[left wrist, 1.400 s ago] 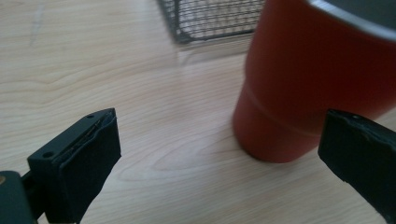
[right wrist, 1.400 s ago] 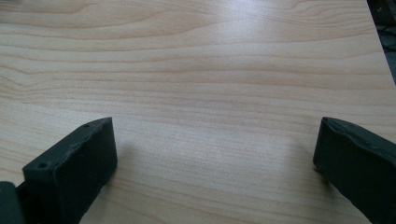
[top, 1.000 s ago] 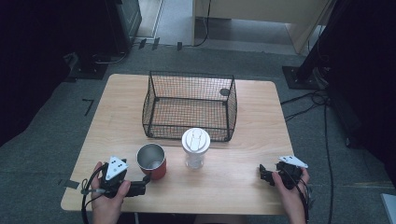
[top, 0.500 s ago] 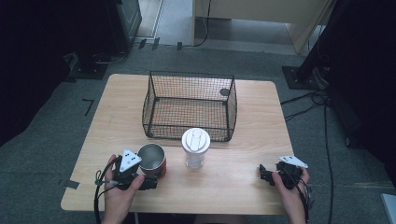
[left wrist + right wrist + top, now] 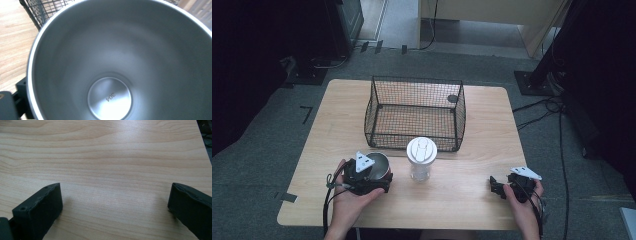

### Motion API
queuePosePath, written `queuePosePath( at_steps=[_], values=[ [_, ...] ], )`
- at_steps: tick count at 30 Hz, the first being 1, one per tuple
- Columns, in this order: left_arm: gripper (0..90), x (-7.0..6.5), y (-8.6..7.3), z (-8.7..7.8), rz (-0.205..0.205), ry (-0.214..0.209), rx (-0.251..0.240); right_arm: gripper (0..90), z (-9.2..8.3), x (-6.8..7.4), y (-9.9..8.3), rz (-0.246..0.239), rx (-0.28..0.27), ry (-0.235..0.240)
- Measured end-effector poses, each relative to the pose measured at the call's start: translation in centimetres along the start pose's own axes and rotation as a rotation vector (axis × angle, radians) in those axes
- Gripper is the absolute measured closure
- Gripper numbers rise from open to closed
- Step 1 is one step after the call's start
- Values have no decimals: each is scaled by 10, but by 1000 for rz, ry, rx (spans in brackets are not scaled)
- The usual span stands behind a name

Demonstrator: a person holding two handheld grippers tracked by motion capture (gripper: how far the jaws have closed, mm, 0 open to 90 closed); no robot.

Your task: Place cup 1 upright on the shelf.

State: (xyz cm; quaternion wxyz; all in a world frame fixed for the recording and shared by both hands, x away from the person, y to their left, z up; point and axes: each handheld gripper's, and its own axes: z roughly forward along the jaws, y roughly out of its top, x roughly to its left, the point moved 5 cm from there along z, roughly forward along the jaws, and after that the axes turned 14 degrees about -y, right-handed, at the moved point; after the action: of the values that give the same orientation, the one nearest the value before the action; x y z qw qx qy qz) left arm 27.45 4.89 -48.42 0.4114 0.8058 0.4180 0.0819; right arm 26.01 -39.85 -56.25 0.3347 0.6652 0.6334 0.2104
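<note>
Worktop (image 5: 337, 130): pale wood, carrying everything in use. Basket (image 5: 414, 112): black wire, open-topped, set at the far middle, apparently as the receiving container, empty as far as can be seen. Tumbler (image 5: 420, 158): clear, white-lidded, upright just in front of the basket, untouched. Cup (image 5: 379, 161): steel-lined, red outside, upright on the near left of the worktop, just left of the tumbler; interior bare and dry in the left gripper view (image 5: 110, 62), "304" stamped in the base. Left gripper (image 5: 371, 176): brought hard against the cup from the near side, likely for a rim grasp; one dark finger (image 5: 10, 105) glimpsed outside the wall, but whether the fingers are spread or pinching cannot be told. Right gripper (image 5: 496, 186): parked low at the near right, well apart from everything; fingers (image 5: 37, 210) spread wide over bare wood, holding nothing, seemingly kept clear.
</note>
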Motion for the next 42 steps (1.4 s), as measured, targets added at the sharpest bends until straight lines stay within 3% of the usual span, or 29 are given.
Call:
queuePosePath(
  at_steps=[4, 17, 23, 29, 31, 42],
  values=[
    [68, 0, 0, 1, 10, 12, 7, 0, 0, 0, 0, 0, 0, 0],
    [73, 1, -3, -5, 10, 25, 10, 0, 0, 0, 0, 0, 0, 0],
    [1, 0, 2, -12, -5, -1, -26, 0, 0, 0, 0, 0, 0, 0],
    [1, -2, 0, -8, 10, 10, 12, 0, 0, 0, 0, 0, 0, 0],
    [55, -2, -1, -8, -2, 23, 10, 0, 0, 0, 0, 0, 0, 0],
    [78, -2, 1, -18, -6, 57, -70, 0, 0, 0, 0, 0, 0, 0]
  ],
)
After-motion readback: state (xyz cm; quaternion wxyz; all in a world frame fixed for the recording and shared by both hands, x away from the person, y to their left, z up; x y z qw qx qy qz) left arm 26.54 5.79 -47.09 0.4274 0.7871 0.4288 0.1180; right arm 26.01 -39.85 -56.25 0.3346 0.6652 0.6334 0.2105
